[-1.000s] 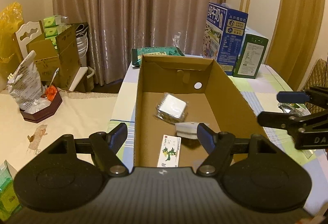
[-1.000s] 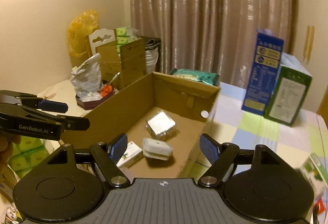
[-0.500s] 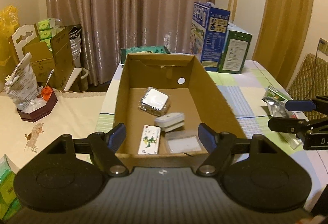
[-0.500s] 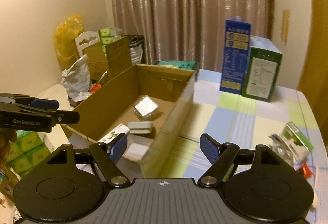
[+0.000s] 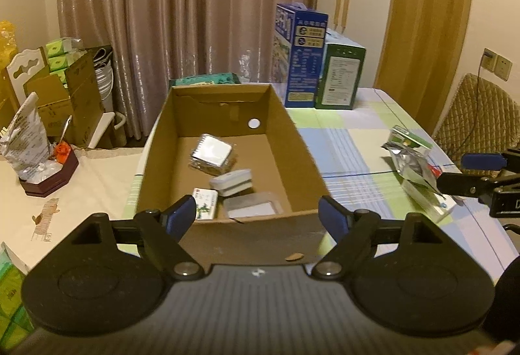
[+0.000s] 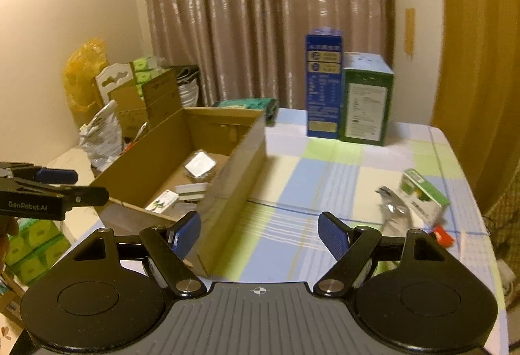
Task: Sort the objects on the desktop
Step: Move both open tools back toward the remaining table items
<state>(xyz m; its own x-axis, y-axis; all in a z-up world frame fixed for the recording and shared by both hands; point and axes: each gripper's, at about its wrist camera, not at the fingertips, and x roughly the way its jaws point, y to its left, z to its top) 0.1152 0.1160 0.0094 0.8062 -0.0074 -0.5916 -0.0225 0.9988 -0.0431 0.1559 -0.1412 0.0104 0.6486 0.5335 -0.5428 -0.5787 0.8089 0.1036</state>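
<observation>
I've backed both empty, wide-open grippers, left gripper [image 5: 257, 214] and right gripper [image 6: 259, 234], off the cardboard box [image 5: 302, 160], so my right could easily shove that crinkly foil packet [image 6: 395, 213] off the table edge.

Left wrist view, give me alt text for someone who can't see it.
Open, empty left tongs face an open cardboard box on a checked tablecloth, holding a foil packet, a white case and a small green-and-white carton. To the right lie loose packets, with the right tongs beside them.
</observation>
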